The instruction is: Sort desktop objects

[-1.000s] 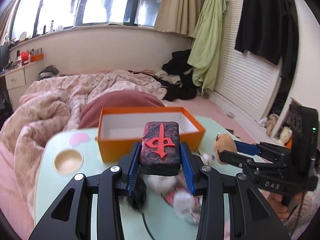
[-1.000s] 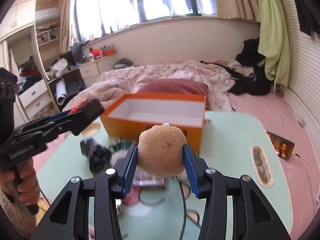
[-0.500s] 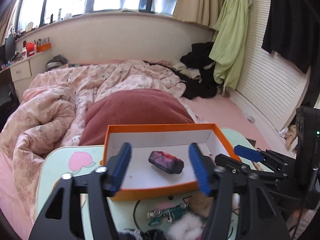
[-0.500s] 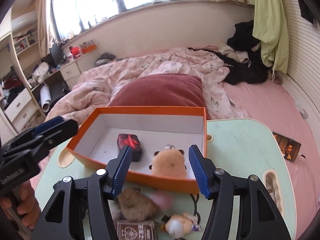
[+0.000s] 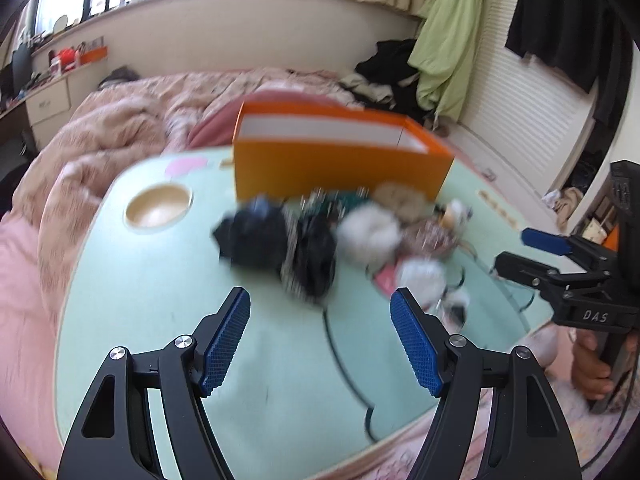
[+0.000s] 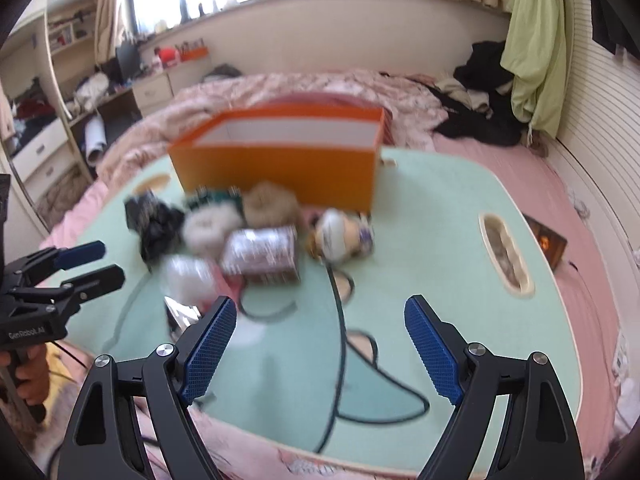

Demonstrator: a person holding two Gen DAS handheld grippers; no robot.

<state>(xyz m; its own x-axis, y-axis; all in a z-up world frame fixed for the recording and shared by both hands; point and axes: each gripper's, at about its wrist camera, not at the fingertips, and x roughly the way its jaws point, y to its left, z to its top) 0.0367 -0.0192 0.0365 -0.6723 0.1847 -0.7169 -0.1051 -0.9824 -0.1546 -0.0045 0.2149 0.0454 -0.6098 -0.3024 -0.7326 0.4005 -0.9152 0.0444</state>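
One orange box (image 5: 340, 168) on table (image 5: 160, 300), contents hidden, clutter pile (image 6: 240, 236) in front

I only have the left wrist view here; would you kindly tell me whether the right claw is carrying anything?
Observer: No. The right claw is empty, and its jaws are opening above the green table.
Operator: Thank you. The clutter is a blur for me; what lies nearest that claw?
Observer: A patterned rectangular box, lying just in front of a brown fluffy ball.
Operator: Is anything lying off the table on that side?
Observer: Yes, a small dark card lies on the pink bedding beyond the table's edge.
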